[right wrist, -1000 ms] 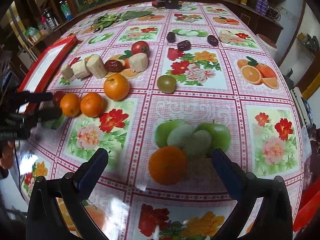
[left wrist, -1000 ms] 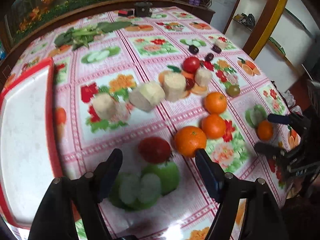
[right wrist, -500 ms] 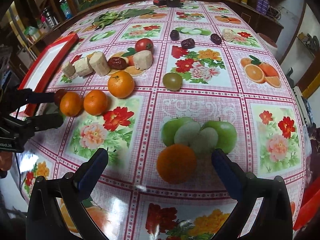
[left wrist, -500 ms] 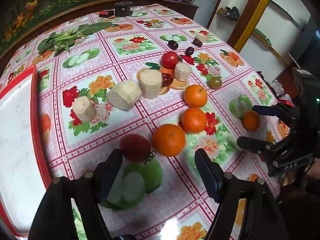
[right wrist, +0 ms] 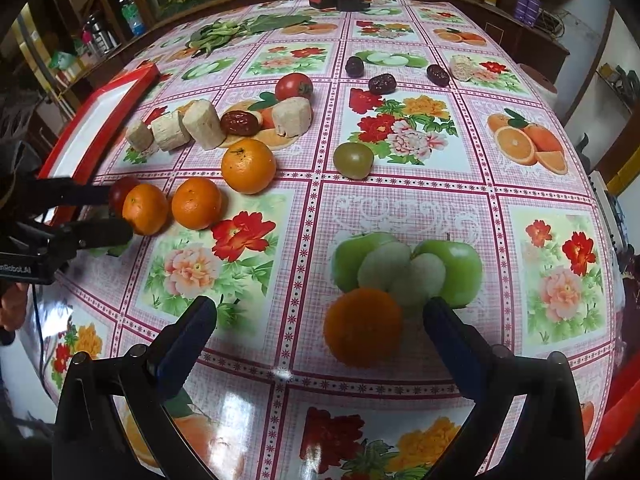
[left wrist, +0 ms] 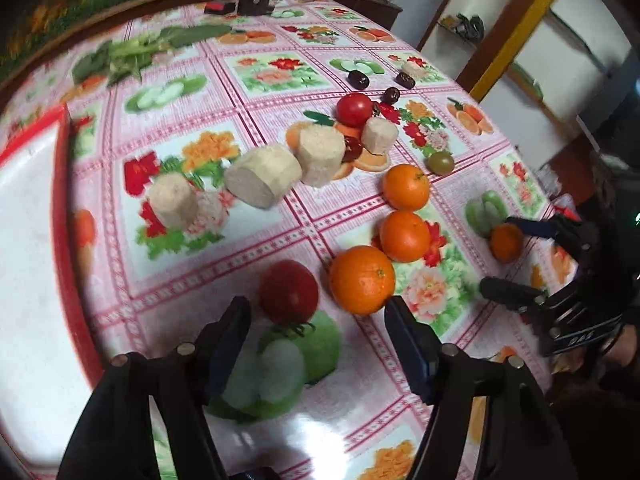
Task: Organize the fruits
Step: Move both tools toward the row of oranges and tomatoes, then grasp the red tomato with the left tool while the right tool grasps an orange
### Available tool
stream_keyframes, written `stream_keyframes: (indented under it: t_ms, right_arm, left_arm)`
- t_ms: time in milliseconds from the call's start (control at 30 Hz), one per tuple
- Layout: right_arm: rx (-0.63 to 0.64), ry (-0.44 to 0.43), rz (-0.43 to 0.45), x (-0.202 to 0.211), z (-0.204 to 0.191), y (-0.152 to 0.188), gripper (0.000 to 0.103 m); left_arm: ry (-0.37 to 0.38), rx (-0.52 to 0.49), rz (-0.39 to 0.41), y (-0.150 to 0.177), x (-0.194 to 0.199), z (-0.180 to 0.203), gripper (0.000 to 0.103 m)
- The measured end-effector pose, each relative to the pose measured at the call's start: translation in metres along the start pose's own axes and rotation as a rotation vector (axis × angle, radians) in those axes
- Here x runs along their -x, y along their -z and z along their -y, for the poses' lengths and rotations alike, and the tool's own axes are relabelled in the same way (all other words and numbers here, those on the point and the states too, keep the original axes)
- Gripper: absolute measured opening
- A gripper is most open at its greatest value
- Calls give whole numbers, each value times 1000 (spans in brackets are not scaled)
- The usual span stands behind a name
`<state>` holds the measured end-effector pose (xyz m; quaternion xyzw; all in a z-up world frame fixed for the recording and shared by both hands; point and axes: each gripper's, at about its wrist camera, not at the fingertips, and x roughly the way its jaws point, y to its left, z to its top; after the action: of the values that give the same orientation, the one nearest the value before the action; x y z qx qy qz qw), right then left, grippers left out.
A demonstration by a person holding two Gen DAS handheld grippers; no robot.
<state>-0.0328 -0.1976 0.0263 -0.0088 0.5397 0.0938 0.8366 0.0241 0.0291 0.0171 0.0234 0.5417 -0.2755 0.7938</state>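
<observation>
Tomato (left wrist: 289,291) and nearest orange (left wrist: 362,280) just ahead of closing, still-empty left gripper (left wrist: 316,320), right gripper (right wrist: 320,320) gaping beside lone orange (right wrist: 362,326) (probably next pickups).

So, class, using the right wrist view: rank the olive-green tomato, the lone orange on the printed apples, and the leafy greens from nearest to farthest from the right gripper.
1. Lone orange: right between the open fingers of the right gripper.
2. Olive-green tomato: mid-table, straight ahead.
3. Leafy greens: far edge, up and to the left.
</observation>
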Motion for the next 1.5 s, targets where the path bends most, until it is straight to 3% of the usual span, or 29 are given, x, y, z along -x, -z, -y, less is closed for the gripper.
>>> stream_keyframes:
  t_ms: [167, 333, 433, 600, 767, 833, 967, 1133, 1400, 1500]
  right_arm:
    - [31, -33, 12, 1, -10, -3, 103]
    - [63, 0, 30, 0, -13, -12, 103]
    - [54, -16, 31, 0, -11, -15, 103]
    - [109, -49, 45, -3, -22, -22, 103]
    - [134, -197, 39, -15, -40, -34, 85]
    - [157, -219, 34, -22, -49, -40, 71]
    - [200, -261, 43, -25, -58, -46, 63]
    - [230, -305, 7, -27, -59, -49, 45]
    - [323, -323, 6, -30, -59, -55, 43]
    - [329, -290, -4, -28, -58, -51, 32]
  left_arm:
    - [40, -22, -14, 10, 1, 16, 68]
    - [125, 2, 20, 18, 15, 34, 68]
    - [96, 5, 48, 16, 16, 41, 69]
    - [105, 20, 23, 18, 16, 37, 69]
    - [76, 43, 61, 32, 38, 23, 69]
    - [68, 75, 67, 36, 40, 15, 69]
    - [66, 112, 69, 40, 38, 6, 69]
    - [52, 89, 66, 41, 33, 12, 69]
    - [6, 51, 45, 25, 18, 15, 69]
    - [-21, 23, 26, 19, 9, 19, 69]
